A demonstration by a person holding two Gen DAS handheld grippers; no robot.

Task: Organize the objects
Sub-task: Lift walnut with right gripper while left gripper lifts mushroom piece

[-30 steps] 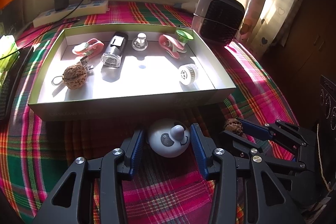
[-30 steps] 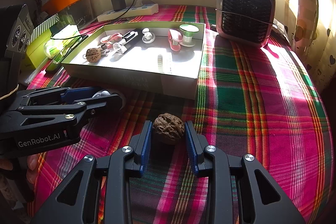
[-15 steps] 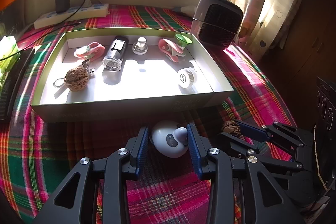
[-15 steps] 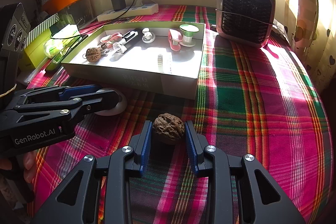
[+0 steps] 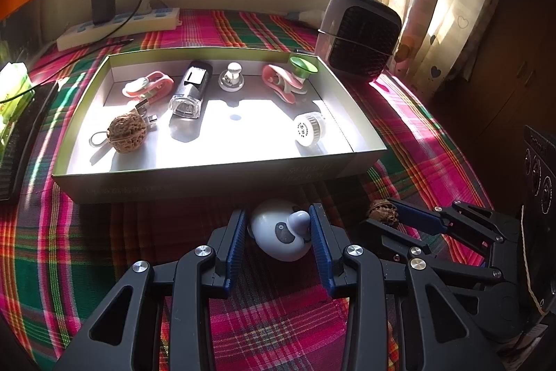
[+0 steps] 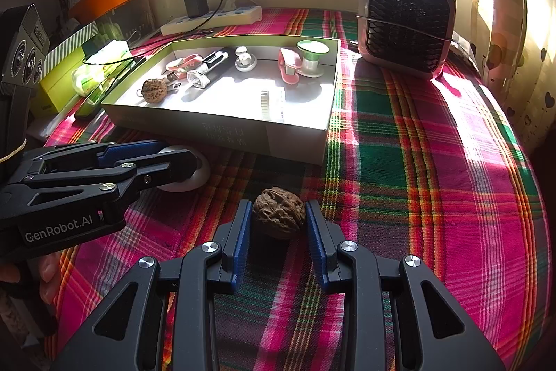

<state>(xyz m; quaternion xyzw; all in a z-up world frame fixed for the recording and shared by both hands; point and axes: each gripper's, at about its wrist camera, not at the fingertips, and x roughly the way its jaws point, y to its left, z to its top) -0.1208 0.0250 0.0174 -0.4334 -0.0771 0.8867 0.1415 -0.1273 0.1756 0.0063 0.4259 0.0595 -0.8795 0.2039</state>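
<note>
Already, most items are gathered in the shallow green-rimmed cardboard box (image 5: 215,183). Two remain on the plaid-covered tabletop (image 6: 434,179) just before it. The white rounded toy with a grey knob (image 5: 281,232) is clamped in the left hand-held gripper (image 5: 278,225); the brown wrinkled walnut (image 6: 279,212) is pinched by the right hand-held gripper (image 6: 278,214). Neither appears lifted yet.

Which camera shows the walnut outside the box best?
The right wrist view: the loose walnut sits big and sharp between the right gripper fingers. In the left wrist view it is small, dim and partly hidden behind that gripper.
</note>
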